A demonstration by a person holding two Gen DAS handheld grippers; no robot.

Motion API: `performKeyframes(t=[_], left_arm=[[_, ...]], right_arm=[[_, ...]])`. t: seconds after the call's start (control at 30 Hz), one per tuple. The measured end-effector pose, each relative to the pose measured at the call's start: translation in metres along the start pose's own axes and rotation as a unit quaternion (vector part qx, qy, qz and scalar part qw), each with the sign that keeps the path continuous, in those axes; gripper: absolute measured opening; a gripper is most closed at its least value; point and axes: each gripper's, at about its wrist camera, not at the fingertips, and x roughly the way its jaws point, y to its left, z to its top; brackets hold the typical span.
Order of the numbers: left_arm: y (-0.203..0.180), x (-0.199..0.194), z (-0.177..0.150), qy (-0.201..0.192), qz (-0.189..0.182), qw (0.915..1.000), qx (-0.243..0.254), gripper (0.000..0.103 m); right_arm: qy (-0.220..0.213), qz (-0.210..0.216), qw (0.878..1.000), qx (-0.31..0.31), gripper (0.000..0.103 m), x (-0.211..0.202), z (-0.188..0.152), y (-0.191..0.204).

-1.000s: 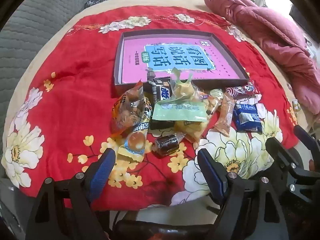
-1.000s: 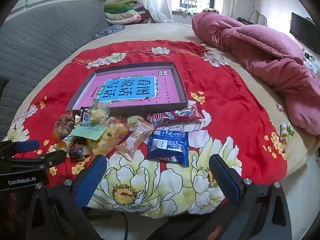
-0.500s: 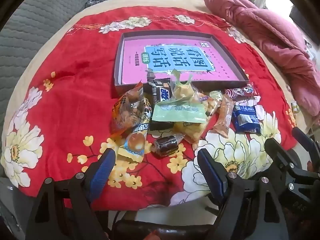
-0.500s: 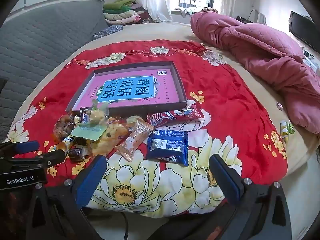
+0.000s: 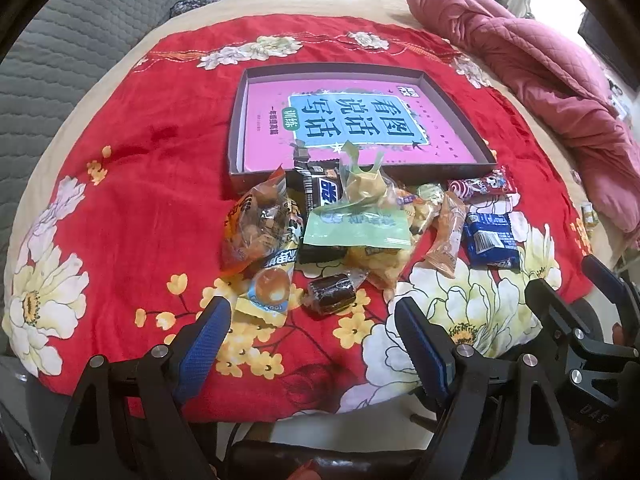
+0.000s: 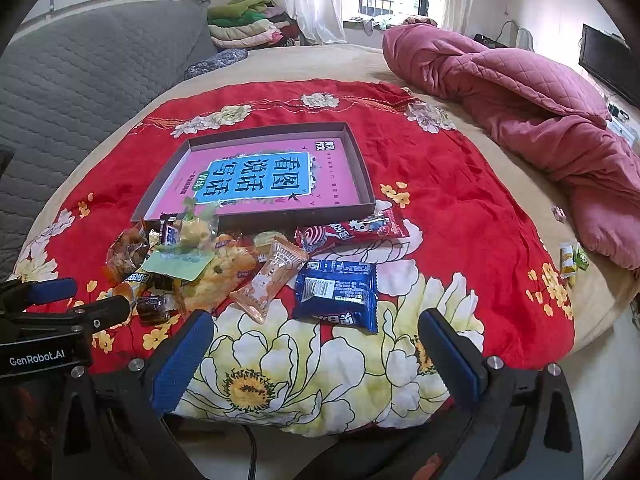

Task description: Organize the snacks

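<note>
Overall, both hand-held grippers hung over the near edge of the red cloth (image 6: 460,200), clear of everything: left hand-held gripper (image 5: 308,336) with fingers spread apart, right hand-held gripper (image 6: 316,344) likewise. Snacks (image 5: 344,228) lay heaped against the tray's (image 6: 364,168) near wall (a book (image 6: 272,176) inside it). A blue packet (image 6: 336,294) lay beside the heap.

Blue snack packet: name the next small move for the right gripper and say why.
Probably ease the right gripper forward and down over the blue snack packet. Its jaws stand open and empty, the packet lies alone just ahead on the red cloth, and the tray holds no snacks.
</note>
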Motion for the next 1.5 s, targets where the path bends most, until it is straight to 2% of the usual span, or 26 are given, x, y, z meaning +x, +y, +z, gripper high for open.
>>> performKeyframes(t=[1.1,1.5], left_arm=[[0.000,0.002,-0.001,0.001,-0.005,1.0000,-0.002,0.085],[0.028,0.006,0.004,0.004,-0.016,0.9988,-0.046,0.085]], right_arm=[[0.004,0.001,1.000,0.002,0.103,0.000,0.000,0.000],[0.015,0.017,1.000,-0.001,0.103,0.008,0.002,0.005]])
